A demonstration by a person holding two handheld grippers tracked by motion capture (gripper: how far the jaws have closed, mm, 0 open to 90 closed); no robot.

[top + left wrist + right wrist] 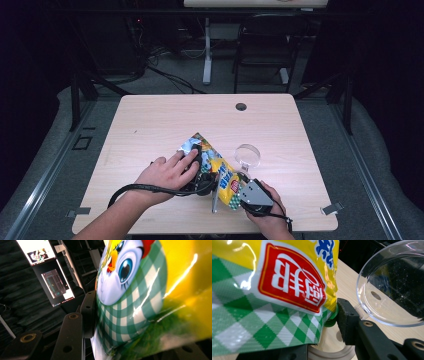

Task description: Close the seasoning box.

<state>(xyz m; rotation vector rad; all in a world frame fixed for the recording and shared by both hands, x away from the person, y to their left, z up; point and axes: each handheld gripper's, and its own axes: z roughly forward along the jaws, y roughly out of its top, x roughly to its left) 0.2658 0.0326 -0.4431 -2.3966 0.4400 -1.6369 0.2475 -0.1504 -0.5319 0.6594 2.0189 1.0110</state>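
The left tool [200,172] is clamped on the upper part of a glossy yellow snack bag with green-and-white check and a cartoon bird face [216,167]. In the left gripper view one black jaw presses flat against the bag's checked side [125,315], and the foil bulges round it. The person's left hand [167,175] lies over that tool, and a black cable [145,189] loops from it across the worktop [150,125].

The right tool [240,192] grips the lower end of the same bag. In the right gripper view the bag's red label panel [292,280] fills the space between the jaws, and one black jaw sits against its green edge. The grey three-cornered plate [256,194] tops this tool, with the right hand [267,210] behind it.

So the bag is held between both tools, raised at an angle above the near middle of the pale wooden worktop, its silver torn-looking top [189,145] pointing away from the person.

Just beside the bag, on its right, stands a clear round plastic bowl [248,154], close to the right tool's jaw [392,290]. Something pale and ring-shaped [332,353] lies under the bag; I cannot tell what it is. A dark round hole [241,106] sits near the worktop's far edge, well apart from the work. Beyond it stands a black chair [260,50].
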